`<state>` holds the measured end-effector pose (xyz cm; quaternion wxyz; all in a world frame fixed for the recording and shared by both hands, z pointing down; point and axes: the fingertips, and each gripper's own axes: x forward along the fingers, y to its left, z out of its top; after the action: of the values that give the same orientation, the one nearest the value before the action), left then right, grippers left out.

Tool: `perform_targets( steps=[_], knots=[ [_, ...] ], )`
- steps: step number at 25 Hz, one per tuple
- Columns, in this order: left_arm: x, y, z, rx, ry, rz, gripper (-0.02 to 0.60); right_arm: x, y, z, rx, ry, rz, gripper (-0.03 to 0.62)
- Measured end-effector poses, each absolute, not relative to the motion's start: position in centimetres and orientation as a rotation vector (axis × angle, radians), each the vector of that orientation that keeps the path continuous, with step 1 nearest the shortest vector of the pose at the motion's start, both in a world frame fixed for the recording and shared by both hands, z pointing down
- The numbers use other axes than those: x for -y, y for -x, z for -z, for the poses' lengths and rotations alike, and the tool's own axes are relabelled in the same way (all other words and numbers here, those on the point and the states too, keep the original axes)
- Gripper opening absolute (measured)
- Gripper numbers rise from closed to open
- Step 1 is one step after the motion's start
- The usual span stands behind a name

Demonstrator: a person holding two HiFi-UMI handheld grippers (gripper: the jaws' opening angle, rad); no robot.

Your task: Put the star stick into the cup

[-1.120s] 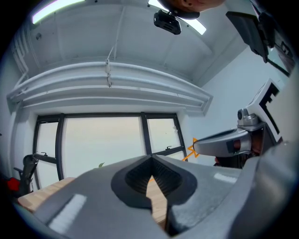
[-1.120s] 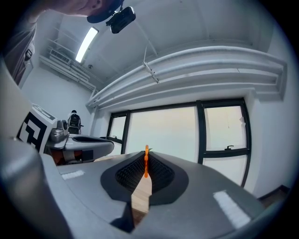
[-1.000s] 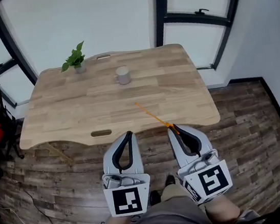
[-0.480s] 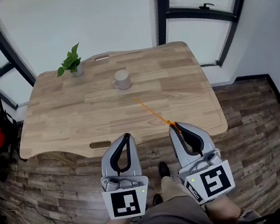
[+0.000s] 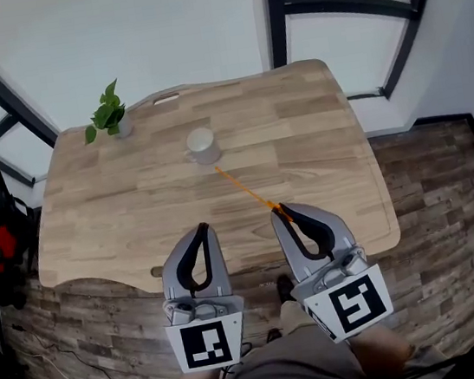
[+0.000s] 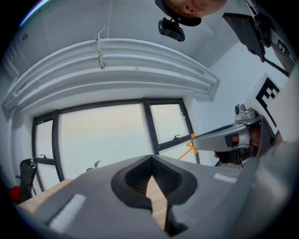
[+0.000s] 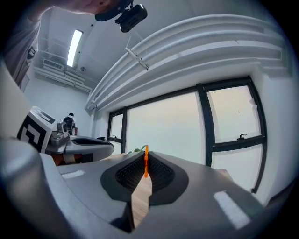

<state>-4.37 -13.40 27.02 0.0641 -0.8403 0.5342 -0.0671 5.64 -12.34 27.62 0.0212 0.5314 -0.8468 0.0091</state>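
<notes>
We see the cup point(image 5: 203, 145) mid-desk point(image 5: 316, 129), plant point(image 5: 104, 117) at the far left corner. Star stick point(image 5: 246, 190) runs from right tongs point(image 5: 280, 211) toward cup; left tongs point(image 5: 202, 229) alongside, at near edge.

The star stick point(image 5: 251, 193) is orange, the cup point(image 5: 203, 146) is creamy white, the table point(image 5: 119, 218) is pale brown wood with stripes, the plant point(image 5: 103, 117) is green, and the left gripper point(image 5: 201, 230) and right gripper point(image 5: 279, 212) are grey with black-and-white square marks.
</notes>
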Motion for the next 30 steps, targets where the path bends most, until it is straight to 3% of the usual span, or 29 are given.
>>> perform_targets(
  steps=[16, 30],
  knots=[
    [21.3, 3.8, -24.5, -1.744, 2.412, 0.133, 0.001, 22.3, -6.6, -26.4, 2.688, -1.487, 0.039, 0.044],
    [27.5, 6.9, -25.2, -1.803, 2.403, 0.133, 0.001, 28.8, -3.4, -29.0, 2.637, -1.346, -0.027, 0.044]
  ],
)
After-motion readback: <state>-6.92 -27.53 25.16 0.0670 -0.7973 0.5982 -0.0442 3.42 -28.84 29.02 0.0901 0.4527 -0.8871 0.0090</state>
